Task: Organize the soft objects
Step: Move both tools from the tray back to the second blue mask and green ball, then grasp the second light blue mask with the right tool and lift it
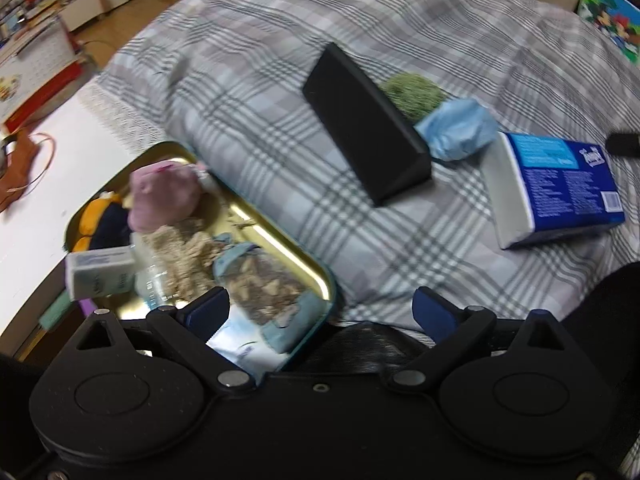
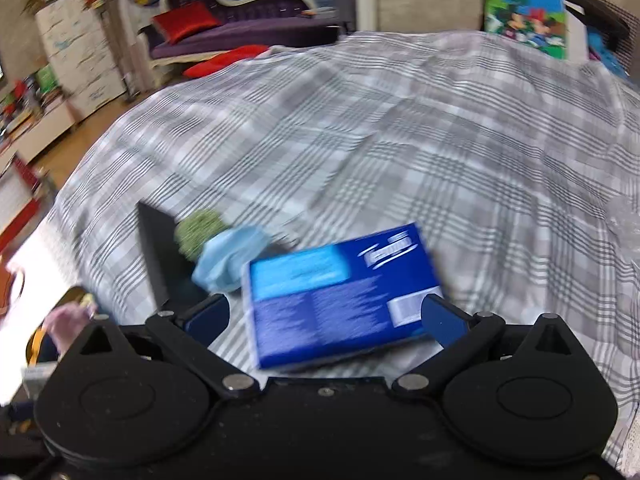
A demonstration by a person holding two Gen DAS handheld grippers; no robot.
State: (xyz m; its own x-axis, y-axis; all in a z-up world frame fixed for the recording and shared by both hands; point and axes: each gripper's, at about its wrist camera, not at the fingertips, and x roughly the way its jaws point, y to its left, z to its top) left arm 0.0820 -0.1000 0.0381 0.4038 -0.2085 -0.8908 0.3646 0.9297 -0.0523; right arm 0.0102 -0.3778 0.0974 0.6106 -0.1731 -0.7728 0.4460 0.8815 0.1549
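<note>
The bed with its grey checked cover [image 2: 400, 140] is the biggest thing here, and I give all places relative to the blue tissue pack [image 2: 340, 296], which lies flat on the cover near the front edge. Just beside the pack, on its left in the right wrist view, lies a crumpled light blue cloth [image 2: 228, 260]; touching that cloth on the far side is a fuzzy green ball [image 2: 198, 232], and behind both is a black wedge-shaped block [image 1: 364, 128]. Further left of the pack, on a white table surface [image 1: 48, 184], stands a gold tray [image 1: 256, 228] that already holds a pink soft item [image 1: 164, 196], a patterned pouch [image 1: 264, 280], a small white box [image 1: 100, 272] and other soft pieces. The right gripper [image 2: 326, 316] hangs over the near end of the pack with its jaws wide apart and nothing pressed between them. The left gripper [image 1: 322, 312] is over the right corner of the tray, jaws also spread, holding nothing. I judge the pack to be light and squashy with a slippery film, so it is best taken across its short side; the cloth and ball should yield easily. The room behind shows a purple sofa [image 2: 248, 24] with a red cushion [image 2: 184, 26] and white drawers [image 2: 80, 52], all well apart from the pack.
</note>
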